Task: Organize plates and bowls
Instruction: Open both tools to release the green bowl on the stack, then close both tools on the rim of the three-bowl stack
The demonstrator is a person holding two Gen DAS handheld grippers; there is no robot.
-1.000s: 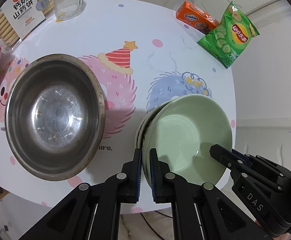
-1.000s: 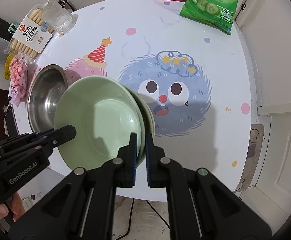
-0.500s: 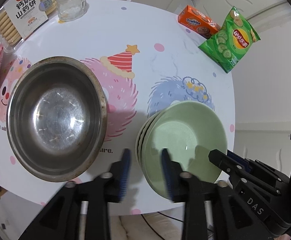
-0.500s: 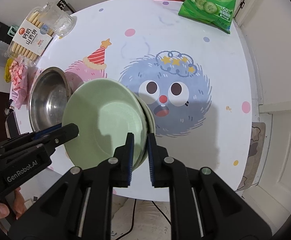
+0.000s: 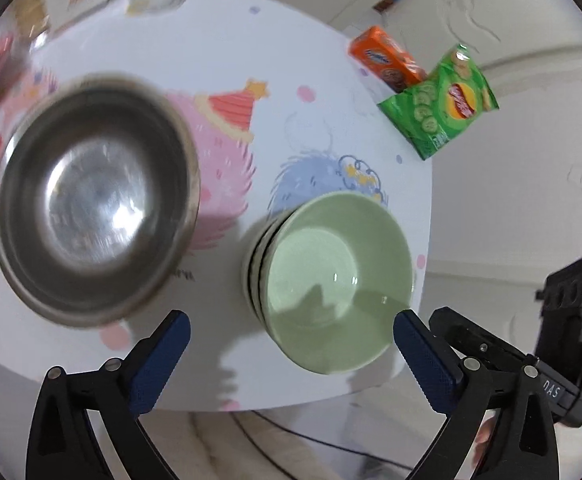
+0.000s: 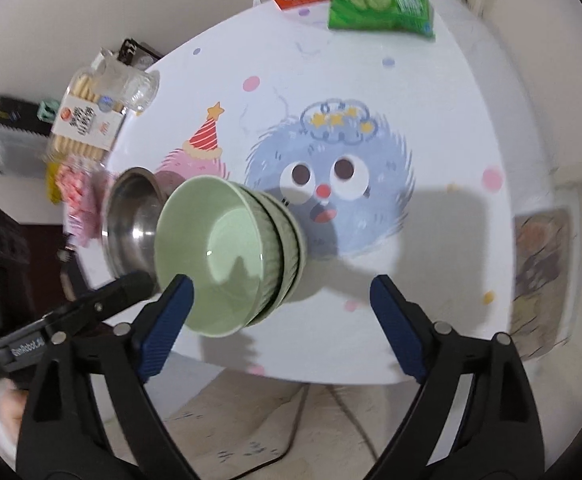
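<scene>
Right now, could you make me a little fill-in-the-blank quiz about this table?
1. The green bowls sit nested in a ____.
2. The big bowl beside them is made of ____.
3. Both hand-held grippers, left and right, have jaws standing ____.
4. The chip bag is coloured ____.

Missing words: stack; metal; open; green

I'm looking at a stack of green bowls (image 5: 333, 280) with a smooth glazed ceramic look, glossy enough to catch small highlights, and beside it a steel bowl (image 5: 95, 200), bare metal, shiny in the well and duller toward its rim. Under them the table (image 6: 431, 80) has a smooth printed white top with a soft sheen, while my gripper fingers (image 6: 167, 320) show matt black plastic with ribbed blue pads. At the far edge I see a crinkly glossy chip bag (image 5: 443, 104), an orange cardboard box (image 5: 387, 58) and a clear glass (image 6: 137, 84).
</scene>
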